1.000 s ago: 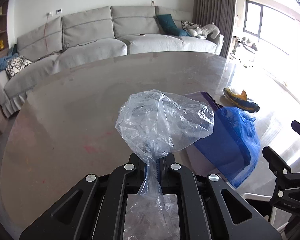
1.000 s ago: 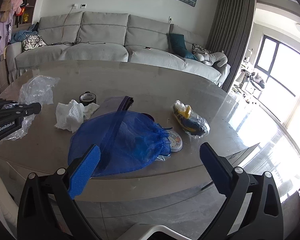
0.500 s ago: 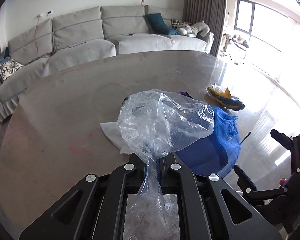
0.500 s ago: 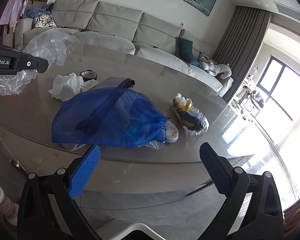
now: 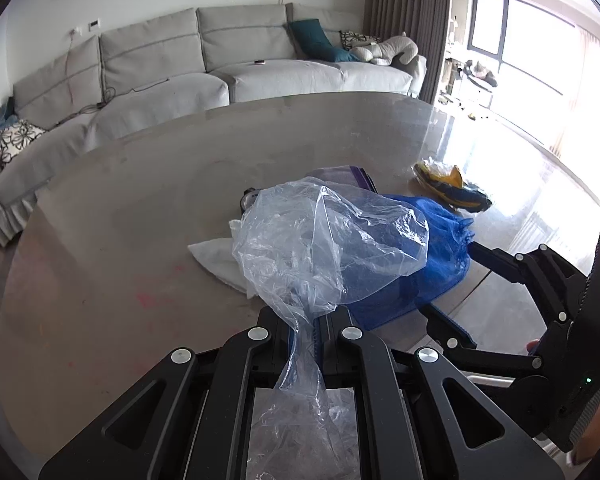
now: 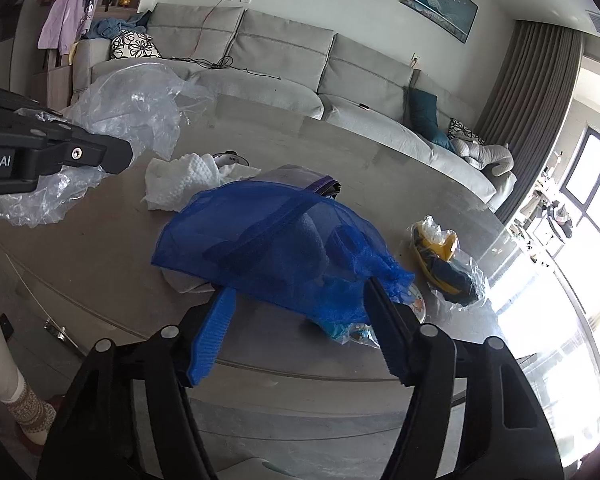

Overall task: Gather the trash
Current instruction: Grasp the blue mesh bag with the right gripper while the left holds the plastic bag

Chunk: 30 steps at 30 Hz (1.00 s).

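Observation:
My left gripper (image 5: 304, 326) is shut on a crumpled clear plastic bag (image 5: 328, 248) and holds it above the grey table (image 5: 120, 220); the bag also shows in the right wrist view (image 6: 128, 112). My right gripper (image 6: 300, 292) is open, its fingers on either side of the near edge of a blue mesh bag (image 6: 276, 240) lying on the table. The mesh bag shows behind the clear bag in the left wrist view (image 5: 432, 268). A white paper towel (image 6: 180, 180) lies to the left of it. A yellow and dark wrapper in clear plastic (image 6: 444, 264) lies to the right.
A tape roll (image 6: 230, 157) sits behind the paper towel. A purple-edged flat item (image 6: 320, 184) lies under the mesh bag. A grey sofa (image 5: 220, 64) stands beyond the table. The table's front edge (image 6: 260, 364) is just below my right gripper.
My right gripper has moved forward to the mesh bag and its fingers have narrowed around the bag's near edge. My left gripper has kept the clear bag and shifted slightly.

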Each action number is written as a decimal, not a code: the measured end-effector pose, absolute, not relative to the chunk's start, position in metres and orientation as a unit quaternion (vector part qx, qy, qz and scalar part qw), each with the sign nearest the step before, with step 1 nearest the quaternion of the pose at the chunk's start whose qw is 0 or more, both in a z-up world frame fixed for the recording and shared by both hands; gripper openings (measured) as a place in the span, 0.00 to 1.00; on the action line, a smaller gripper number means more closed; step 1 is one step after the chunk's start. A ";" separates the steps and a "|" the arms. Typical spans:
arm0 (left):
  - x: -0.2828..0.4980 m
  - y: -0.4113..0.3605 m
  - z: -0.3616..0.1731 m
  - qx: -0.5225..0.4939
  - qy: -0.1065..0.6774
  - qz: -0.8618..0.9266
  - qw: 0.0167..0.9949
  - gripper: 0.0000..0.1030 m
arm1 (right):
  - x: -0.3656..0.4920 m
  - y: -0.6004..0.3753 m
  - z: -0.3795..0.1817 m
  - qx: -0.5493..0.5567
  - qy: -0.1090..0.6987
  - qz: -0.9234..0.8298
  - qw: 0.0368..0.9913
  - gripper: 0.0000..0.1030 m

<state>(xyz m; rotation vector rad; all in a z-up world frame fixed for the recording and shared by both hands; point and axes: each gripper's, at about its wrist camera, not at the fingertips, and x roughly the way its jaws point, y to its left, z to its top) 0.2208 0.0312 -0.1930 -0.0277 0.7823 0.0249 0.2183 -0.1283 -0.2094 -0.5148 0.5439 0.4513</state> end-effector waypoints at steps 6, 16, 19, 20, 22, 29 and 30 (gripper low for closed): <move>0.221 0.034 -0.193 -0.018 0.383 0.013 0.924 0.06 | 0.226 -0.127 -0.214 -0.236 0.289 0.241 0.896 0.01; 0.216 0.033 -0.186 -0.023 0.373 0.008 0.928 0.06 | 0.207 -0.137 -0.173 -0.193 0.264 0.246 0.913 0.01; 0.210 0.033 -0.182 -0.025 0.367 0.006 0.930 0.06 | 0.199 -0.139 -0.157 -0.182 0.255 0.250 0.916 0.01; 0.208 0.033 -0.179 -0.026 0.364 0.006 0.931 0.06 | 0.196 -0.139 -0.151 -0.179 0.252 0.251 0.917 0.01; 0.203 0.035 -0.174 -0.028 0.358 0.006 0.933 0.06 | 0.192 -0.139 -0.141 -0.177 0.244 0.249 0.920 0.01; 0.186 0.035 -0.154 -0.028 0.337 0.002 0.941 0.06 | 0.171 -0.138 -0.112 -0.173 0.212 0.244 0.930 0.01; 0.184 0.034 -0.151 -0.028 0.334 0.000 0.942 0.06 | 0.168 -0.138 -0.108 -0.172 0.209 0.244 0.931 0.01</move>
